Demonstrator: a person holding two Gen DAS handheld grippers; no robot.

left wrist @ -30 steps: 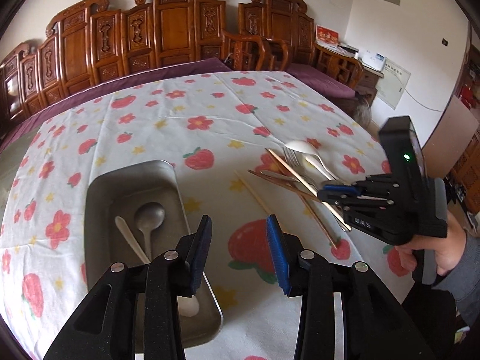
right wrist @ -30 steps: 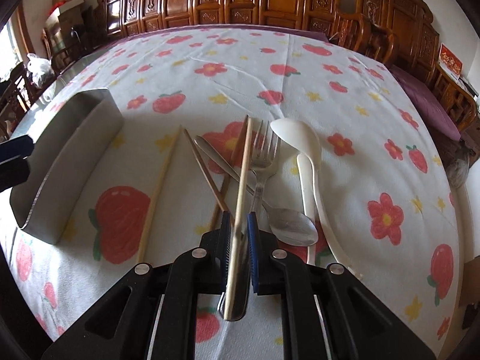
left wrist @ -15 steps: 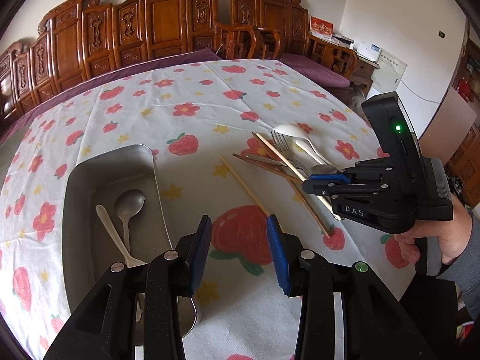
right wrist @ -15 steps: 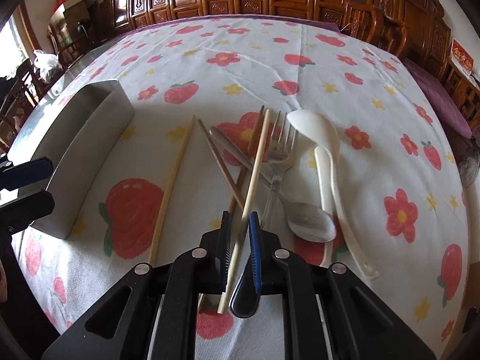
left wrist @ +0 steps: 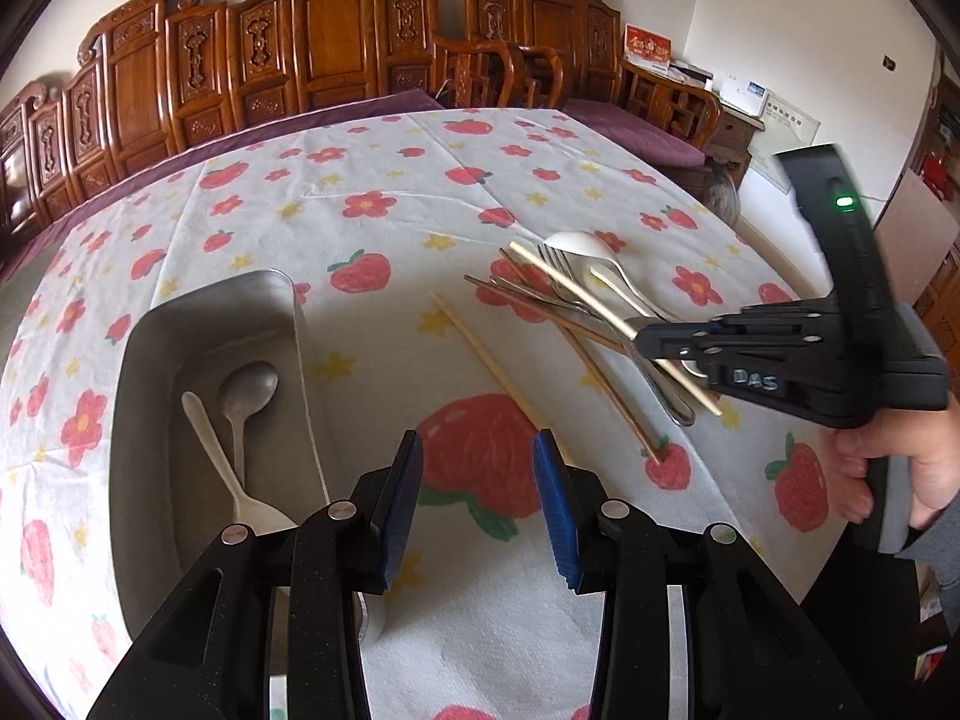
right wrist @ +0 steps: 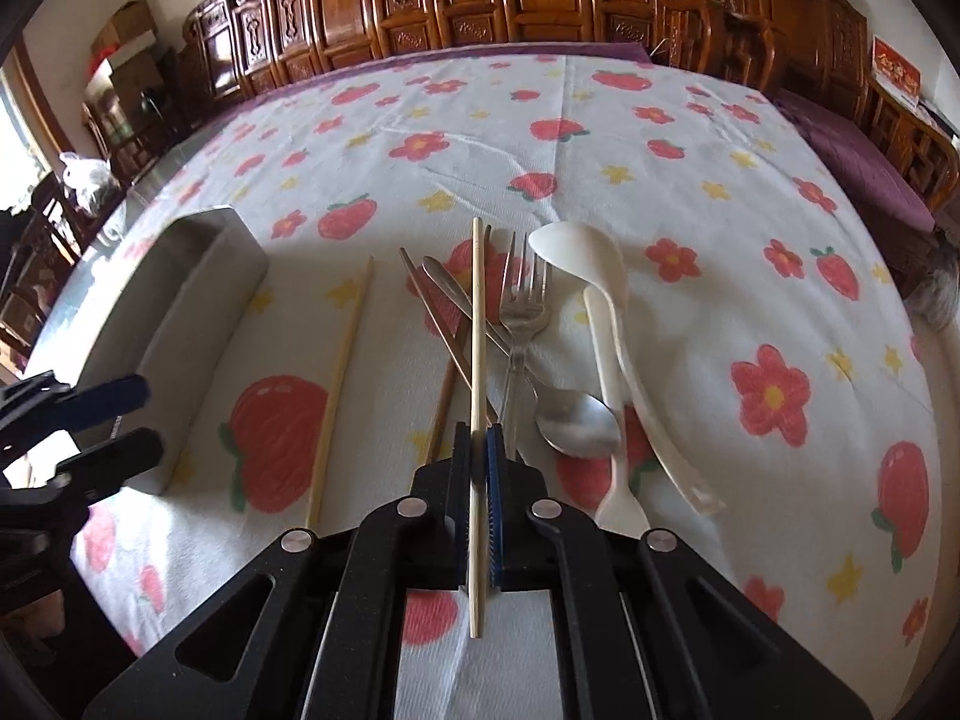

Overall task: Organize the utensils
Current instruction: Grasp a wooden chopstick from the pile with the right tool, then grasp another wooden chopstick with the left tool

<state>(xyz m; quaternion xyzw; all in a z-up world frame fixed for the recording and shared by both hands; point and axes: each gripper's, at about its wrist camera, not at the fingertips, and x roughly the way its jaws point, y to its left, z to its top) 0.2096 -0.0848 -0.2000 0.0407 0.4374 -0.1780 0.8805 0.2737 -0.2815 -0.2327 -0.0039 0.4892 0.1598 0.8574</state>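
Note:
My right gripper (right wrist: 478, 438) is shut on a light bamboo chopstick (right wrist: 477, 324) and holds it above the utensil pile; it also shows in the left wrist view (left wrist: 645, 339). Below lie a fork (right wrist: 524, 306), a metal spoon (right wrist: 576, 423), two white plastic spoons (right wrist: 606, 300), two dark chopsticks (right wrist: 438, 324) and another light chopstick (right wrist: 342, 378). A metal tray (left wrist: 180, 336) at the left holds a metal spoon (left wrist: 246, 390) and a white spoon (left wrist: 210, 444). My left gripper (left wrist: 477, 501) is open and empty, beside the tray's right wall.
The table wears a white cloth with strawberries and flowers (left wrist: 384, 210). Carved wooden chairs (left wrist: 336, 42) line its far side. A purple cushioned bench (right wrist: 858, 162) stands at the right. The table edge is close below both grippers.
My right gripper has lifted the light chopstick up off the pile and drawn back a little. My left gripper has pulled back and to the left, staying open.

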